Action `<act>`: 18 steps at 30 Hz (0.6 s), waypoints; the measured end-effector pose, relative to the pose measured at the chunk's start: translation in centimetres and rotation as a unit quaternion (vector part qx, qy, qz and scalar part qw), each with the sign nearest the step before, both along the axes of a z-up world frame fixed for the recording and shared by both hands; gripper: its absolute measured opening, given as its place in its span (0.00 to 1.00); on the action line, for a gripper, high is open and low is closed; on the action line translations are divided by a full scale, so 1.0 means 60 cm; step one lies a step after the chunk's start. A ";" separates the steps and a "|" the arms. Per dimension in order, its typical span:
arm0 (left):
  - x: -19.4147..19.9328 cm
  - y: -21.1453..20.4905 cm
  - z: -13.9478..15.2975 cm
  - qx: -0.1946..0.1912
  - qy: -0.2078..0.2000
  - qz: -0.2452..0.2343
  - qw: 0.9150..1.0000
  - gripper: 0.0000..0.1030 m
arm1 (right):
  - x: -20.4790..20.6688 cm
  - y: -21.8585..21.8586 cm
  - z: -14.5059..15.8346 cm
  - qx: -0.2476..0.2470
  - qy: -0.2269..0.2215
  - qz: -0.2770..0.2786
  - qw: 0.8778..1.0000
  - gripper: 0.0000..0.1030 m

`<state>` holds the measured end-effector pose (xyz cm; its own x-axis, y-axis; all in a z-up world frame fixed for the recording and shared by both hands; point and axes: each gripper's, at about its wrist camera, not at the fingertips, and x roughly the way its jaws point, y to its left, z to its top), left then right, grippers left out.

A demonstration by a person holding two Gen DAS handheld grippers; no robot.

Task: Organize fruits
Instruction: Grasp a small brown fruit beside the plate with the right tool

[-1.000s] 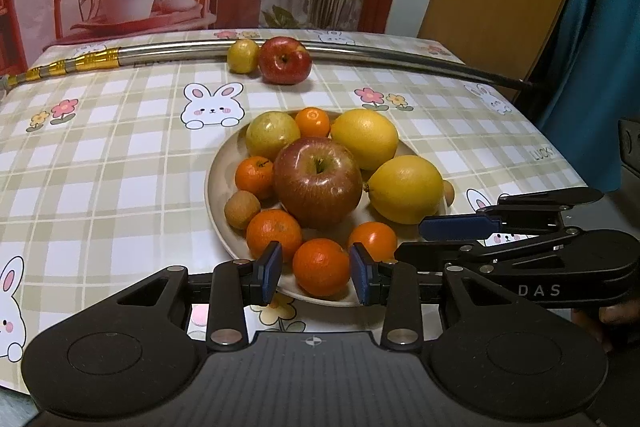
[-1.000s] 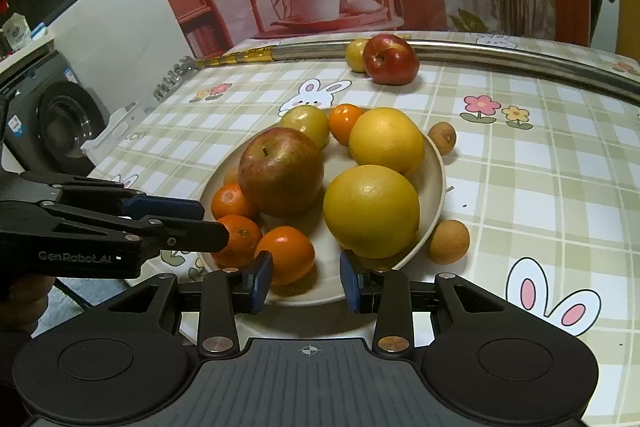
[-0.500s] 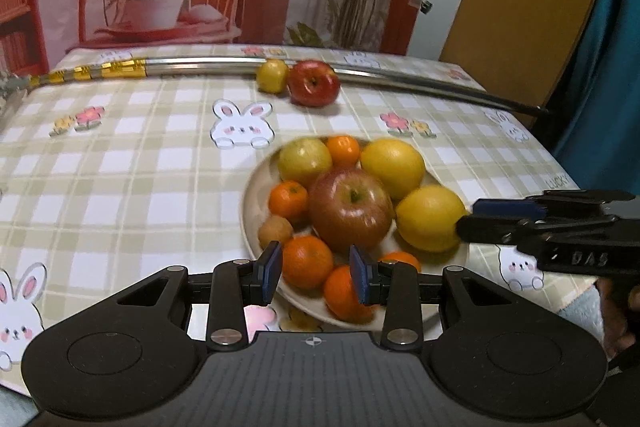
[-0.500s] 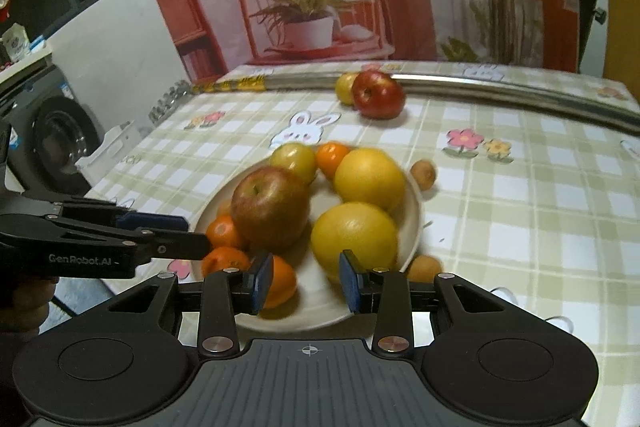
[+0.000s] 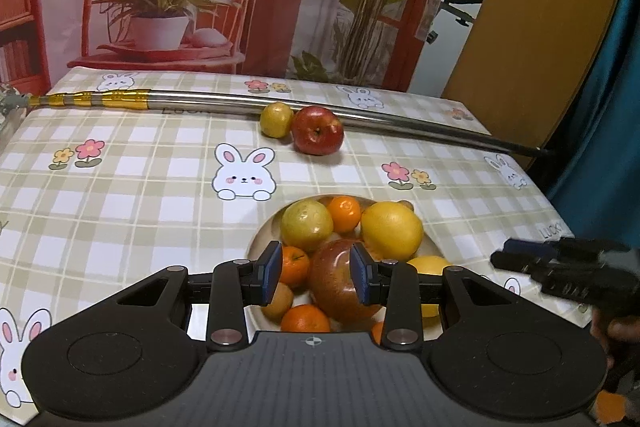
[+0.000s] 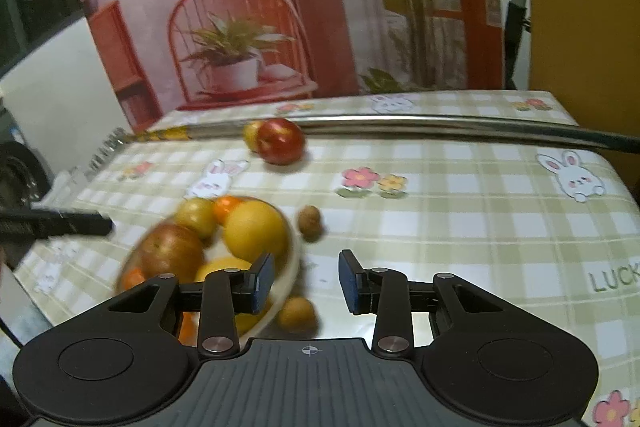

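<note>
Two grippers over one fruit plate [image 5: 260,239]. Left gripper [image 5: 314,277], lower centre of its view: jaws parted, gripping nothing, large apple [image 5: 336,283] beyond them on the plate. Red apple [image 5: 317,131] rests upper centre against a metal pole [image 5: 200,99]. Right gripper [image 6: 306,283]: jaws closing, nothing between them, plate at lower left.

Home dining spot w/ bunny-print tablecloth [image 5: 160,211], fruit plate [image 5: 256,243] & washing machine [image 6: 16,171] nearby.
</note>
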<state>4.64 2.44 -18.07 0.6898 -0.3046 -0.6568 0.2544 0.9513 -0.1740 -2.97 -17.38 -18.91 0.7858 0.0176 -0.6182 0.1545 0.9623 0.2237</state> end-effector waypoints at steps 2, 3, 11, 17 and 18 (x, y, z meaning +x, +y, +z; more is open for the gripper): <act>0.002 -0.006 -0.005 0.001 0.005 -0.004 1.000 0.38 | 0.000 0.002 -0.012 -0.018 0.013 0.006 1.000 0.30; 0.002 -0.009 -0.008 0.002 0.008 -0.005 1.000 0.38 | 0.001 0.008 -0.018 -0.024 0.018 0.012 0.999 0.30; 0.007 -0.010 -0.021 0.004 0.022 -0.007 1.000 0.38 | 0.015 0.037 -0.050 -0.053 0.040 0.082 0.994 0.28; 0.011 -0.009 -0.023 0.004 0.027 -0.007 1.000 0.38 | 0.023 0.041 -0.060 -0.065 0.054 0.101 0.991 0.26; 0.012 -0.009 -0.024 0.003 0.028 -0.006 1.000 0.38 | 0.025 0.042 -0.061 -0.066 0.055 0.106 0.991 0.26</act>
